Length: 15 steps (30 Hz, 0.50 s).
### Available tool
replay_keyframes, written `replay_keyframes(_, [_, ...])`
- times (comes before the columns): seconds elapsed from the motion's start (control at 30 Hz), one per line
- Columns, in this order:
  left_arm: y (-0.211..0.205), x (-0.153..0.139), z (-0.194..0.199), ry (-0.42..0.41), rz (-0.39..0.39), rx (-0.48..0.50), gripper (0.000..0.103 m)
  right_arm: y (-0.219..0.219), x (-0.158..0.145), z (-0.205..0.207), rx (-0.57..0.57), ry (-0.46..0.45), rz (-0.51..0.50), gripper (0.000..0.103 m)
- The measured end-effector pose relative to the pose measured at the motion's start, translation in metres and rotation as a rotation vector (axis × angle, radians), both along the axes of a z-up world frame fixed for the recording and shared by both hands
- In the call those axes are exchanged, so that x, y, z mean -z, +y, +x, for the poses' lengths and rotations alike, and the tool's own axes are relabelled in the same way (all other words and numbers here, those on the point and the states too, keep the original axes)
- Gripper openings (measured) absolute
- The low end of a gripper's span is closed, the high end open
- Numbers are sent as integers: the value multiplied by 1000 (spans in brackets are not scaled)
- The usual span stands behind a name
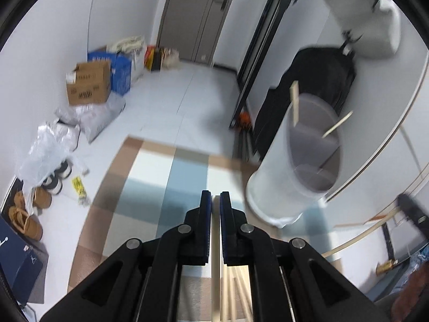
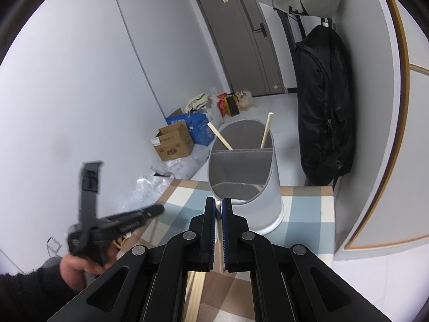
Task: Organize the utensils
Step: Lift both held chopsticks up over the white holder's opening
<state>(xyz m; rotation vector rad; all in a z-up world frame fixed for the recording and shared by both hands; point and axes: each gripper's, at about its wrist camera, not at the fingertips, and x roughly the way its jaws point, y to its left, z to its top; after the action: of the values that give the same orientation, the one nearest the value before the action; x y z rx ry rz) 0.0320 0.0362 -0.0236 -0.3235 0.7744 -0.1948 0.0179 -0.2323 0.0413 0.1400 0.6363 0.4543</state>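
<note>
A white utensil holder [image 1: 278,185] [image 2: 249,187] with grey dividers stands on the checked tablecloth [image 1: 161,177] [image 2: 305,214]. Two wooden chopsticks [image 2: 268,130] lean in its far compartment. My left gripper [image 1: 215,196] is shut on a pale chopstick [image 1: 215,255] that runs back between its pads, lifted left of the holder. It shows blurred in the right wrist view [image 2: 158,209], held by a hand [image 2: 77,265]. My right gripper [image 2: 218,201] points at the holder's near wall, shut with a thin pale chopstick [image 2: 218,241] between its pads. Loose chopsticks [image 1: 236,295] [image 2: 195,289] lie on the cloth below.
A black jacket [image 2: 324,107] hangs on the wall right of the holder. On the floor beyond the table lie cardboard boxes [image 1: 88,83] [image 2: 174,142], plastic bags [image 1: 48,150] and shoes [image 1: 26,214]. A grey door [image 2: 241,40] closes the far end.
</note>
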Motion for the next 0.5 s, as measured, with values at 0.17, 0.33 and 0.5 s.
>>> replay_keyframes(0.17, [13, -33, -2, -115, -106, -33, 2, 3, -13, -5, 7, -16, 11, 4])
replay_keyframes(0.33, [12, -82, 2, -270, -160, -56, 2, 3, -39, -7, 10, -68, 20, 4])
replay_keyframes(0.5, [3, -119, 21, -395, -166, -53, 2, -4, -74, 7, 27, -87, 21, 4])
